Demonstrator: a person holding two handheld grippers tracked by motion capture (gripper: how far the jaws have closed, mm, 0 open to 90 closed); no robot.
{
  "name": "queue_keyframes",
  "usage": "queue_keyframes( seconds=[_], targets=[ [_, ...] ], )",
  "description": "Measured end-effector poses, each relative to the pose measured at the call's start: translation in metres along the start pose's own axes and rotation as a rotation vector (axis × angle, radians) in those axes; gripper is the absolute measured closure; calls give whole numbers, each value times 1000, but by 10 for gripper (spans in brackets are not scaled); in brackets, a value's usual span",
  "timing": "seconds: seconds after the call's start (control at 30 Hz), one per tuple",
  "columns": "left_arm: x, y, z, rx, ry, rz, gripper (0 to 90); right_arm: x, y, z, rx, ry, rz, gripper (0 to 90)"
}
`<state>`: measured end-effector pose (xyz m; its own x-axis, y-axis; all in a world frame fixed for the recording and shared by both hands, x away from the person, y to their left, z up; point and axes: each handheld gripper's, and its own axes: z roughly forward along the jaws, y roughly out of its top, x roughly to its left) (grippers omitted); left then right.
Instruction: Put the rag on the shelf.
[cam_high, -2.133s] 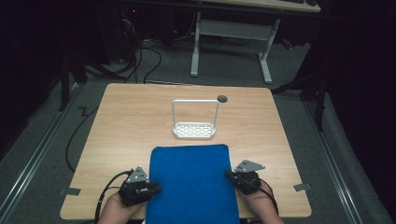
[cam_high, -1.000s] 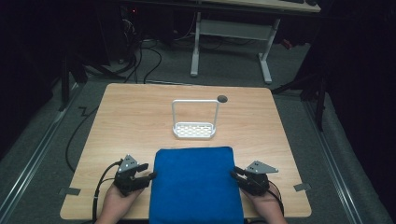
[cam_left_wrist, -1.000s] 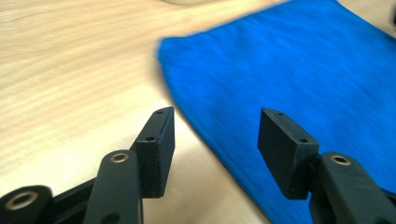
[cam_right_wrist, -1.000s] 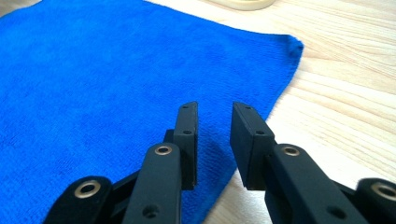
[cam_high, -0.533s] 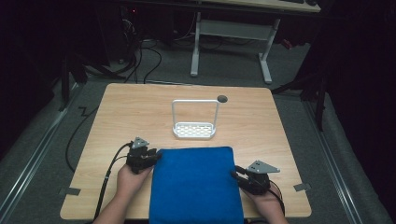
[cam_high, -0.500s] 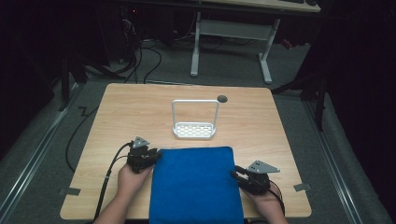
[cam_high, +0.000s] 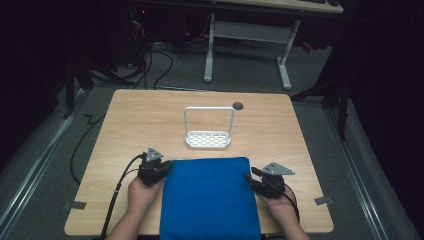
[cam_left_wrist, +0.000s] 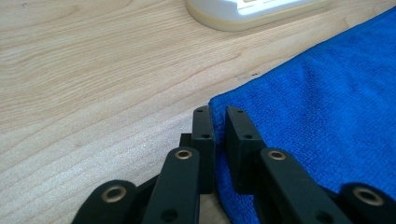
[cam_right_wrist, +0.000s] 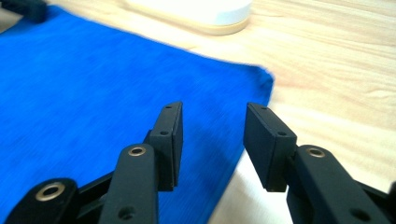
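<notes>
My left gripper (cam_left_wrist: 219, 121) is clenched on the cloth (cam_high: 210, 197) far-left corner; right gripper (cam_right_wrist: 212, 121) gapes, straddling its right edge at lower right

No text, label, brand, number or sign can be read on anything here.
</notes>
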<state>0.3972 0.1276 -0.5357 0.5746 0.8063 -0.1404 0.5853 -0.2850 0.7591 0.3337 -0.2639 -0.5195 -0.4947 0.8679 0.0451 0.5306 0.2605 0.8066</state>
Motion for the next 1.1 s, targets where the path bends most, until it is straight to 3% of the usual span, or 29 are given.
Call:
queue_keyframes(
  seconds=[0.23,0.4,0.47,0.67,0.8,0.93,1.1],
  targets=[
    [4,0,0,-1,-28,-31,821,-15,22,29,31,-82,38,580],
    [5,0,0,-2,-35,-35,815,-26,27,45,71,-81,79,602],
    [5,0,0,-1,-39,-39,814,-26,26,50,97,-89,69,593],
    [6,0,0,-1,-43,-41,811,-26,26,52,99,-74,53,597],
    [7,0,0,-2,-50,-50,811,-19,25,52,105,-64,15,668],
    [6,0,0,-2,-46,-44,806,-13,25,53,104,-61,-27,853],
    [6,0,0,1,-45,-47,840,-11,25,53,103,-59,-37,878]
  ],
)
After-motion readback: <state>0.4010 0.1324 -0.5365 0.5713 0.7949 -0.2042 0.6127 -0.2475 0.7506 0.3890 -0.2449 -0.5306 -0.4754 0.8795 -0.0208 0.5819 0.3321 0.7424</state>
